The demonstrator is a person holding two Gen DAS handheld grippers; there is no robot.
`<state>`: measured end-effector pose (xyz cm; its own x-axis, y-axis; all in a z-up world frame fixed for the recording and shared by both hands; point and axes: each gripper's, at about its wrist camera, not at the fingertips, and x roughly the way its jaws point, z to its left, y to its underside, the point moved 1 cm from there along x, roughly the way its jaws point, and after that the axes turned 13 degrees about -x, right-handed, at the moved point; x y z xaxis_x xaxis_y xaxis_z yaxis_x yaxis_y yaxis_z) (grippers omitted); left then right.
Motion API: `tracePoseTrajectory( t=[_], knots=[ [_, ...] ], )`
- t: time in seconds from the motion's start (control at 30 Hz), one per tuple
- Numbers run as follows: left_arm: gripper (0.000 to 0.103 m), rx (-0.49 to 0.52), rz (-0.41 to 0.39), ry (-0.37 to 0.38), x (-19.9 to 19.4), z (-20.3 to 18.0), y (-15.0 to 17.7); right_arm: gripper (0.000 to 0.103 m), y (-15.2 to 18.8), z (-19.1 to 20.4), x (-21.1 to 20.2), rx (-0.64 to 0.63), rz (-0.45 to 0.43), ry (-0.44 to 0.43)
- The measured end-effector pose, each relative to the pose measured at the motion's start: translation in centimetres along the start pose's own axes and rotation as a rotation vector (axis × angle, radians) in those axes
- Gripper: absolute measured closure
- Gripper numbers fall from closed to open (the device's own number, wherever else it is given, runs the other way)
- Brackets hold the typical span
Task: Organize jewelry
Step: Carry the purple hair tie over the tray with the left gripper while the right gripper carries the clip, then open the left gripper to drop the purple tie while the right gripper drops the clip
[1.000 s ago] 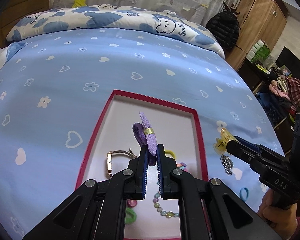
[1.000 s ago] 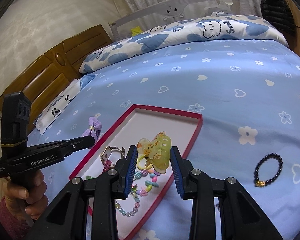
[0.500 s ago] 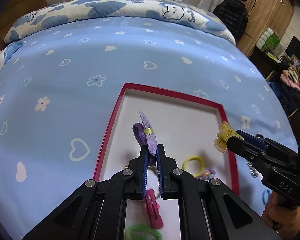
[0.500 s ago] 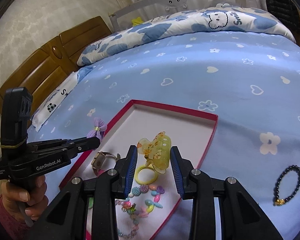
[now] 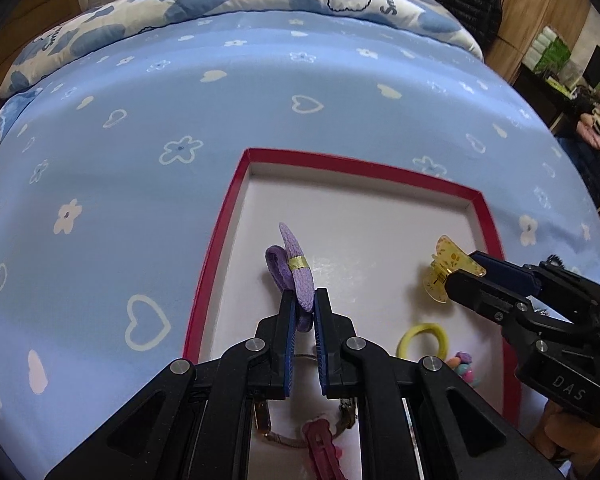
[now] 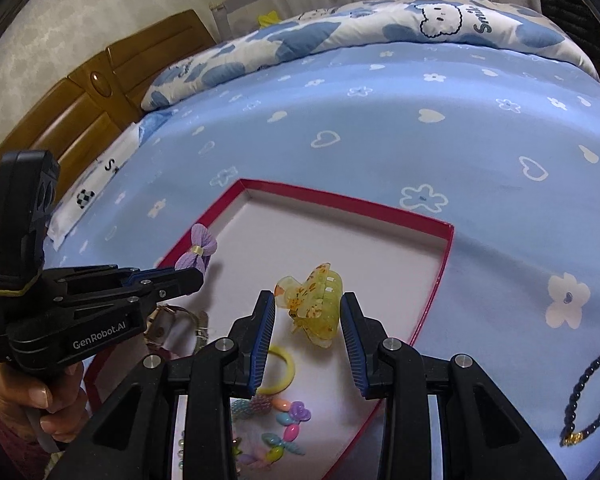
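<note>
Left tongs (image 5: 302, 300) are clenched on the purple bow hair tie (image 5: 294, 270), held mid-frame over the red-rimmed tray (image 5: 220, 236), w/ the bow's lower end pinched between the pads. Right tongs (image 6: 308, 316) grasp the yellow claw clip (image 6: 314, 306), centre of the right wrist view, above the tray's white floor.

Handling, my guess: the bow is soft, light fabric, flops easily, so a pinch near the gold band is best. The clip is stiff plastic, prob. slick & a bit brittle; grip across its body, not the teeth.

In the tray, lower frame: yellow elastic (image 5: 422, 338), pink clip (image 5: 320, 448), bead string (image 6: 280, 432). A dark bead bracelet (image 6: 592, 396) lies on the bed, lower right.

Surface is a soft blue bed sheet (image 5: 140, 160) w/ hearts & flowers, so the tray may tilt. Wooden headboard (image 6: 80, 112) upper left; wardrobe (image 5: 540, 8) upper right.
</note>
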<state>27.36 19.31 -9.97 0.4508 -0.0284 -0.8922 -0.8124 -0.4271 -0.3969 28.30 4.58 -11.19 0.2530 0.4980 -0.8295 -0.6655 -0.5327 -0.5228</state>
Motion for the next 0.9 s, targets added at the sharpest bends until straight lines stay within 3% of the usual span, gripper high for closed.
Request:
tracePoseTrajectory(
  t=[0.27, 0.4, 0.6, 0.67, 0.73, 0.9],
  knots=[
    [0.094, 0.031, 0.019, -0.034, 1.5, -0.7, 0.1, 0.069, 0.4, -0.2, 0.9, 0.001, 0.024, -0.010],
    [0.084, 0.030, 0.015, -0.040, 1.7, -0.8, 0.0, 0.068, 0.3, -0.1, 1.0, -0.005, 0.026, -0.007],
    [0.080, 0.020, 0.011, -0.051, 1.6, -0.6, 0.5, 0.068, 0.3, -0.2, 0.9, 0.003, 0.020, -0.016],
    [0.073, 0.013, 0.008, -0.047, 1.4, -0.5, 0.5, 0.065, 0.4, -0.2, 0.7, 0.009, 0.018, -0.017],
    [0.059, 0.002, -0.004, -0.046, 0.8, -0.3, 0.6, 0.056, 0.4, -0.3, 0.3, 0.016, 0.006, -0.020],
    [0.054, -0.036, -0.038, -0.026, -0.9, 0.6, 1.1, 0.055, 0.4, -0.3, -1.3, 0.030, -0.034, -0.017]
  ],
)
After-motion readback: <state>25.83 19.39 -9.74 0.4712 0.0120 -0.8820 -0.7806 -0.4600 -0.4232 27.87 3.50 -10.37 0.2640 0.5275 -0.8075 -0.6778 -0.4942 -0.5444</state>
